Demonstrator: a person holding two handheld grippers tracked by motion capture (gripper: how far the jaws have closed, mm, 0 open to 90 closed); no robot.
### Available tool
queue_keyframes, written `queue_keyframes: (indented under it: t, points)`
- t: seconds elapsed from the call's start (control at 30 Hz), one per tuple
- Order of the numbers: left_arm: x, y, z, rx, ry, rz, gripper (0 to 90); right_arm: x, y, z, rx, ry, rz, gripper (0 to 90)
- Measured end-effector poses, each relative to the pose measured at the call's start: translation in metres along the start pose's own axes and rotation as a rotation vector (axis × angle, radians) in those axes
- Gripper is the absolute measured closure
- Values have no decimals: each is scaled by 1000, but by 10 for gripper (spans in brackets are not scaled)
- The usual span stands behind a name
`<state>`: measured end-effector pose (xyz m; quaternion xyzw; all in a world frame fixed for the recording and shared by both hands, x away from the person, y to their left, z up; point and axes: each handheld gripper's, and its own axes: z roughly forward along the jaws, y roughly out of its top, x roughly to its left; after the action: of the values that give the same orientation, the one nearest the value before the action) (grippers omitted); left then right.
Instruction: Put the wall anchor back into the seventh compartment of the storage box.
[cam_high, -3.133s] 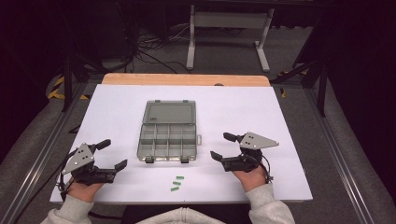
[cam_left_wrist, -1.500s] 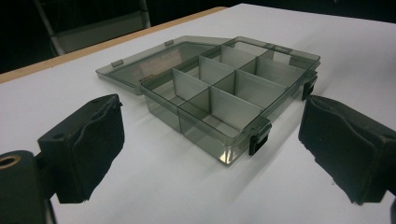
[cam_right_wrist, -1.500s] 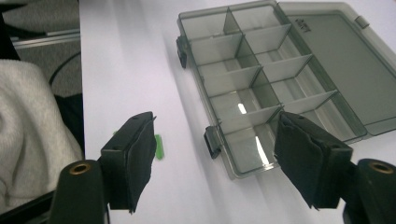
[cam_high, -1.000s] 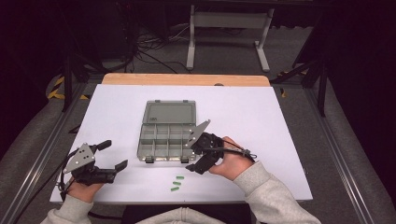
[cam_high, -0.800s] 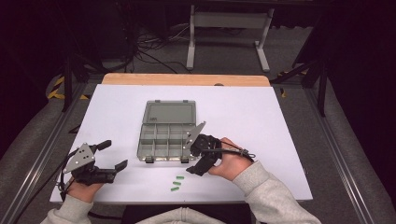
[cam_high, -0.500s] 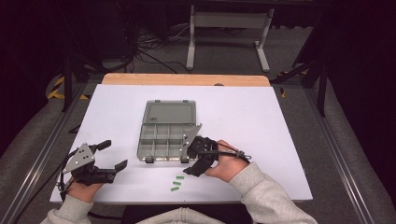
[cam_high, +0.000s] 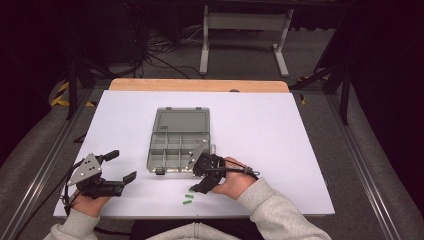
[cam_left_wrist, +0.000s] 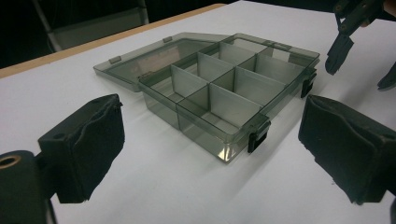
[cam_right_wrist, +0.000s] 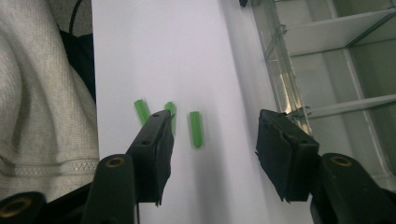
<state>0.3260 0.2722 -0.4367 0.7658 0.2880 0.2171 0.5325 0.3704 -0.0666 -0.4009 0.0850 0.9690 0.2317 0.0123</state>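
A: So, how far along is it judged to be?

B: Barely begun. The compartment box (cam_high: 179, 145) is open at mid-table, lid laid flat on its far side, every compartment seen empty.

A: And the pieces?

B: Three small green pieces (cam_right_wrist: 196, 129) are left on the white table (cam_high: 280, 130), just near of the box. None is gripped.

A: Grippers?

B: The right gripper (cam_right_wrist: 212, 149) is lowered over them, jaws just closing but apart, one piece between them, untouched. The left gripper (cam_high: 112, 167) is parked near-left, jaws wide apart, nothing between.
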Motion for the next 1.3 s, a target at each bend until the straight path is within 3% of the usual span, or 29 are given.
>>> queue_keyframes:
  t: [0.5,1.3]
  points:
    - [0,0,0,1,-1,1,77,5,3,21,38,25,-26,598]
    - [1,-1,2,2,4,1,80,7,3,35,76,5,-52,777]
